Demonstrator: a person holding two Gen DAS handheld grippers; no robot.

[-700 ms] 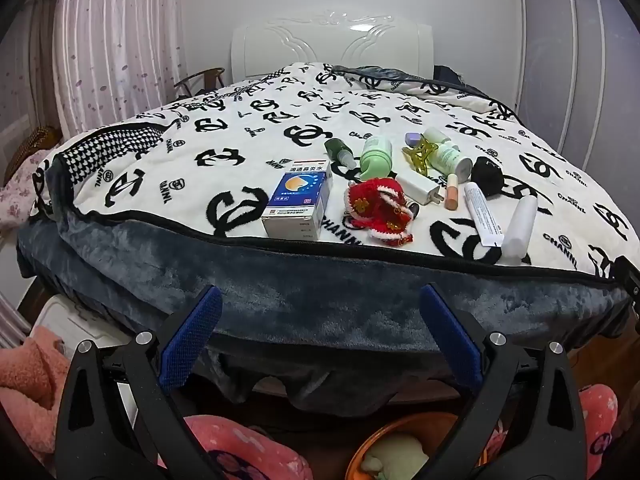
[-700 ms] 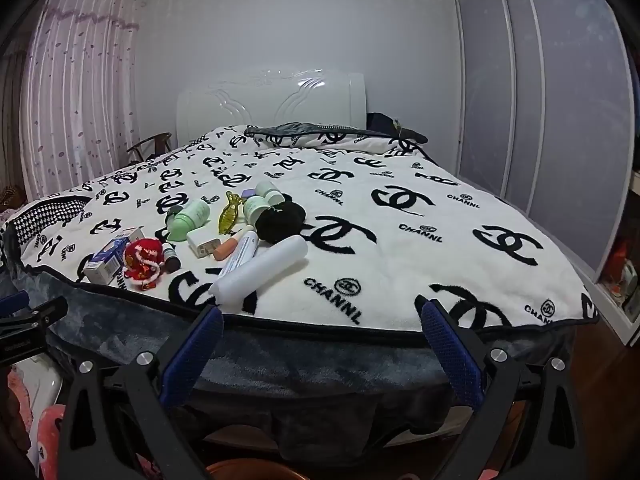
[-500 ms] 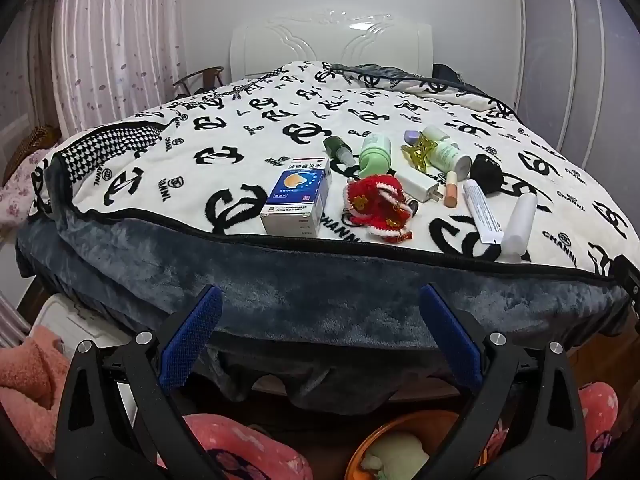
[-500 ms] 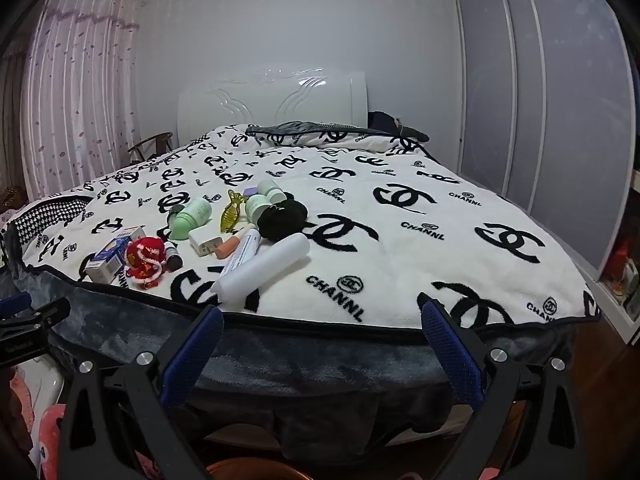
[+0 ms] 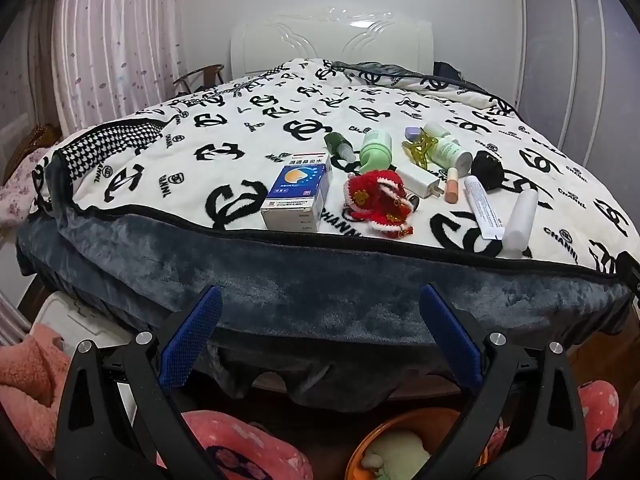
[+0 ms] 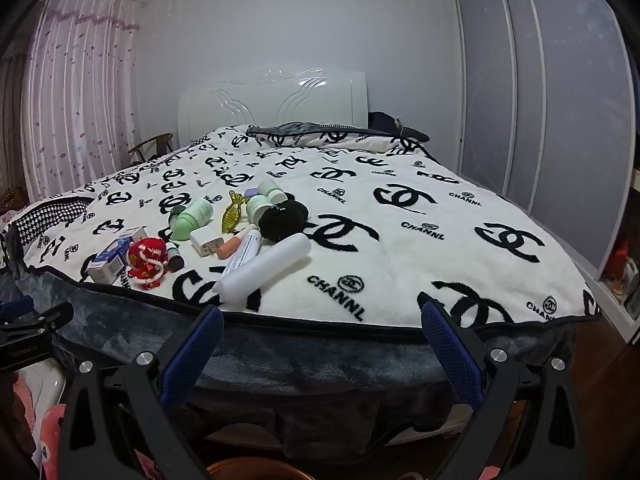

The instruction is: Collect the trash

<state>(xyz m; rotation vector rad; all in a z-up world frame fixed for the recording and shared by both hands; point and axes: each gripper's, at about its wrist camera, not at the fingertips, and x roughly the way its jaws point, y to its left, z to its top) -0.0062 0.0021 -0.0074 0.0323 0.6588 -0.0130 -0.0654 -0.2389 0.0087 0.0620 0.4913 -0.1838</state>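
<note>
where bed (image 5: 168, 168) ends, one box (image 5: 297, 194), two tubes (image 5: 483, 210)

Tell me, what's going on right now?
Left gripper and right gripper open, empty, short of the bed. Clutter pile untouched. Nothing in the way.

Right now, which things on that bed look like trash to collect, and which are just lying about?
Likely for the job (a guess):
blue medicine box
white squeeze tube
white bottle
orange bin
left gripper, right gripper, both open

Probably just lying about:
red knitted toy
white charger
yellow hair clip
</note>
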